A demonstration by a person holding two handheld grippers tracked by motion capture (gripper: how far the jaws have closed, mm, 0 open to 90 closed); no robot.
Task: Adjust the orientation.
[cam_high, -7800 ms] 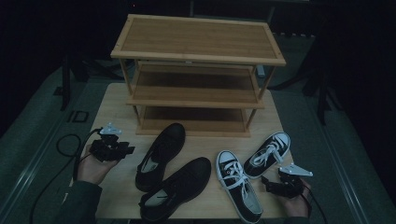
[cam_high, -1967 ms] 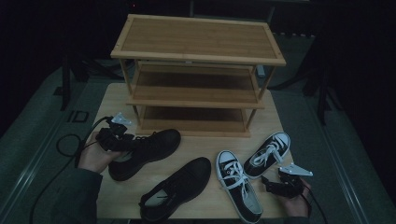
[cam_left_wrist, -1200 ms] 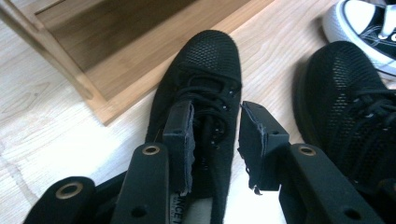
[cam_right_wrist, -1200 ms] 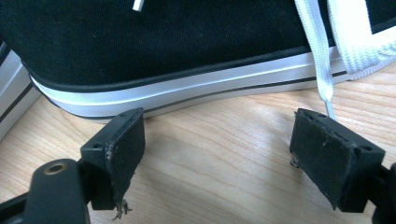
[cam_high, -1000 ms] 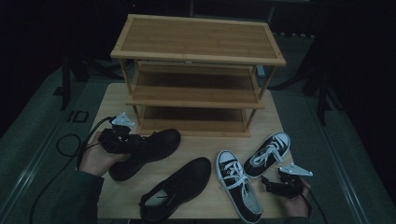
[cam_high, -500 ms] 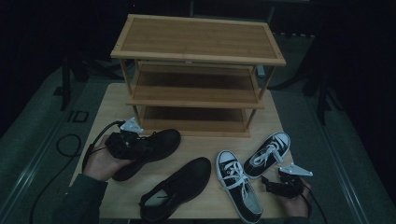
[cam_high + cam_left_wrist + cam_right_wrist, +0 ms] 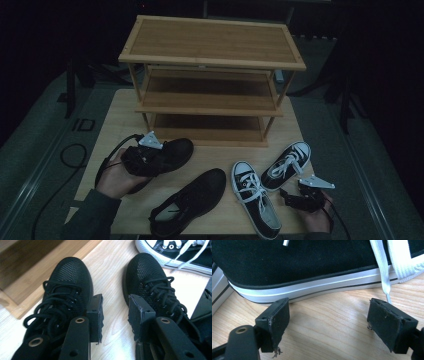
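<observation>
Sliding toward the rack: the black shoe (image 7: 172,152) I am working on. Some seconds ago it lay beside its mate (image 7: 192,197) in the middle of the table (image 7: 112,120). Now it sits further left and closer in, toe pointing at the bottom shelf (image 7: 207,134) of the shoe rack (image 7: 210,107)
Last second: the shoe and my left gripper (image 7: 159,157) crept a little further toward the rack together, and the toe is now near the lowest shelf but not on it
Left jaws: standing apart, as they were a second ago. In the left gripper view I see bare table between the pads, with one jaw lying over the shoe's laces and collar. No shoe wall is pinched, and I cannot tell how the shoe comes along
Mate: unmoved, lying on its own near the front edge
Right gripper (image 7: 292,200): has kept its place at the front right corner, jaws wide apart with nothing between them. The white sole of the near sneaker (image 7: 257,200) is just ahead of the pads
Far sneaker (image 7: 287,157): untouched
Meaning: by my reckoning the first shoe is nearly at the rack and still needs lifting or nudging onto a shelf. Three shoes are left to do
</observation>
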